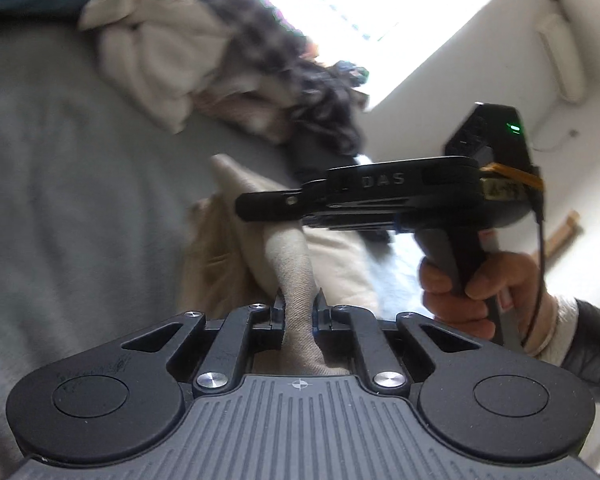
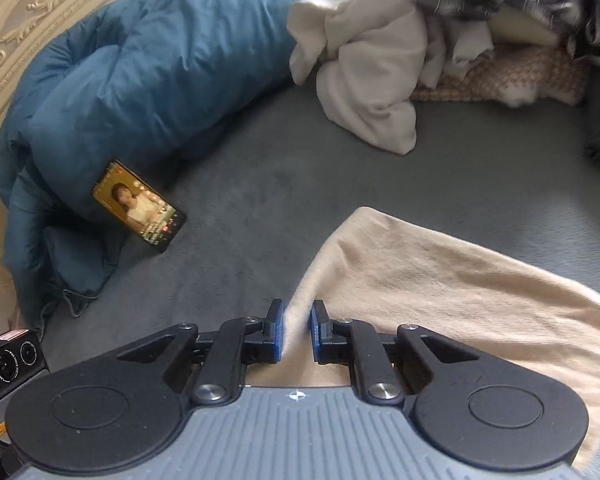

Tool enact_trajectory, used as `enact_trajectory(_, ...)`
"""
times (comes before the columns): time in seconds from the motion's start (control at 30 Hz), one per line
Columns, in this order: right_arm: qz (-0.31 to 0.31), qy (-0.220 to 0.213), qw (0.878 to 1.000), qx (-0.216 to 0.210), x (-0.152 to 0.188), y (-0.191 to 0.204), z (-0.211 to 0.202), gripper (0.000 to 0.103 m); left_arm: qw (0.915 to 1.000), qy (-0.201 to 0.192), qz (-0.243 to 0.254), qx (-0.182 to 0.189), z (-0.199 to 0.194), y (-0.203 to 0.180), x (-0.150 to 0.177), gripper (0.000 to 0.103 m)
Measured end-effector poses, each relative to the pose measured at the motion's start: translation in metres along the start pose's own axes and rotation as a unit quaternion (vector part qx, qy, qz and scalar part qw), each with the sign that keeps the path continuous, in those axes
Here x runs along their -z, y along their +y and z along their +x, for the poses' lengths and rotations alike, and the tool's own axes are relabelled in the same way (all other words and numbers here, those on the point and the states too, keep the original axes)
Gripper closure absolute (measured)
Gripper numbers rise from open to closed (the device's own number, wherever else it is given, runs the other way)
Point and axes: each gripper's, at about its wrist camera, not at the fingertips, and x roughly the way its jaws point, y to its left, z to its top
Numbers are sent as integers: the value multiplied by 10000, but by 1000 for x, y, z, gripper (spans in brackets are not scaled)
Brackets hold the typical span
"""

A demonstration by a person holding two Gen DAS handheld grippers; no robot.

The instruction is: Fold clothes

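Note:
A beige garment (image 1: pixel 288 256) lies on the grey bed sheet (image 1: pixel 60 160), and one bunched fold rises into my left gripper (image 1: pixel 300 300), which is shut on it. Just beyond, my right gripper (image 1: pixel 256 208) shows side-on in a person's hand (image 1: pixel 472 288), with its fingers at the same cloth. In the right wrist view the beige garment (image 2: pixel 440 280) spreads out to the right. Its near edge runs between the blue pads of my right gripper (image 2: pixel 298 314), which is shut on it.
A pile of clothes (image 2: pixel 380 60), cream, plaid and knitted, sits at the far side of the grey bed sheet (image 2: pixel 340 172). A blue duvet (image 2: pixel 140 80) lies rolled along the carved headboard (image 2: pixel 40 0), with a lit phone (image 2: pixel 138 206) leaning on it.

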Motion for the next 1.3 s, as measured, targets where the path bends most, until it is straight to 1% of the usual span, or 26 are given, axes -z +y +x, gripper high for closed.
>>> enact_trajectory(0.1, 11, 44, 10000, 18, 2, -3, 19, 88, 9997, 190, -80, -148, 9, 17, 2, 96)
enact_trajectory(0.17, 160, 244, 9995, -110, 2, -11, 29, 83, 9990, 292, -342, -83, 13, 29, 4, 95)
enact_trajectory(0.2, 290, 244, 9990, -249, 0, -18, 24, 79, 9983, 323, -485, -37, 14, 35, 6, 93)
enact_trajectory(0.27, 566, 191, 9967, -558, -5, -32, 11, 72, 9968, 367, -708, 37, 16, 43, 7, 91)
enact_trajectory(0.33, 745, 54, 9941, -787, -9, -45, -9, 57, 9968, 353, -721, 54, 17, 43, 6, 90)
enact_trajectory(0.4, 826, -303, 9932, -765, -9, -63, -45, 53, 9967, 370, -722, 71, 17, 42, 4, 90)
enact_trajectory(0.43, 893, -447, 9927, -683, -9, -73, -62, 52, 9965, 380, -736, 85, 17, 42, 3, 88)
enact_trajectory(0.47, 981, -599, 9920, -530, -6, -84, -80, 50, 9965, 364, -743, 69, 16, 43, 1, 85)
enact_trajectory(0.53, 1244, -871, 9882, -192, 4, -109, -110, 36, 9968, 258, -754, -30, 12, 45, -2, 69)
enact_trajectory(0.57, 1419, -933, 9855, -52, 11, -120, -119, 34, 9965, 174, -810, -66, 10, 46, -5, 65)
enact_trajectory(0.6, 1666, -933, 9816, 21, 20, -132, -125, 33, 9959, 87, -896, -81, 9, 49, -7, 57)
enact_trajectory(0.63, 1932, -920, 9768, 78, 29, -143, -129, 33, 9951, 36, -987, -86, 10, 52, -10, 47)
enact_trajectory(0.67, 2227, -871, 9710, 44, 39, -154, -130, 32, 9941, 24, -1081, -80, 12, 54, -13, 42)
enact_trajectory(0.7, 2492, -793, 9652, -61, 50, -163, -127, 29, 9936, 52, -1131, -54, 16, 57, -17, 34)
enact_trajectory(0.8, 3102, -457, 9489, -369, 82, -185, -109, 26, 9936, 317, -1089, 12, 37, 63, -28, 32)
enact_trajectory(0.9, 3414, 59, 9378, -635, 105, -197, -87, 25, 9902, 659, -1223, 111, 56, 68, -34, 32)
enact_trajectory(0.97, 3394, 101, 9367, -852, 112, -196, -78, 23, 9894, 706, -1262, 161, 61, 67, -35, 28)
enact_trajectory(1.0, 3363, 93, 9365, -990, 112, -196, -74, 17, 9892, 709, -1270, 184, 62, 66, -34, 24)
enact_trajectory(1.03, 3335, 91, 9358, -1135, 113, -196, -69, 15, 9890, 713, -1279, 207, 64, 65, -33, 22)
enact_trajectory(1.1, 3332, 154, 9331, -1342, 111, -195, -63, 15, 9879, 746, -1333, 270, 66, 63, -30, 22)
enact_trajectory(1.17, 3237, 206, 9364, -1343, 110, -192, -61, 17, 9863, 863, -1352, 378, 69, 60, -25, 22)
enact_trajectory(1.2, 3160, 226, 9398, -1281, 109, -191, -60, 24, 9860, 919, -1331, 395, 70, 57, -23, 22)
enact_trajectory(1.23, 3143, 237, 9412, -1216, 110, -191, -60, 35, 9863, 973, -1279, 375, 72, 54, -21, 22)
enact_trajectory(1.27, 3155, 241, 9414, -1166, 111, -193, -60, 42, 9868, 1009, -1219, 346, 74, 51, -20, 22)
enact_trajectory(1.3, 3153, 247, 9420, -1124, 112, -192, -62, 52, 9875, 1029, -1153, 309, 76, 47, -19, 21)
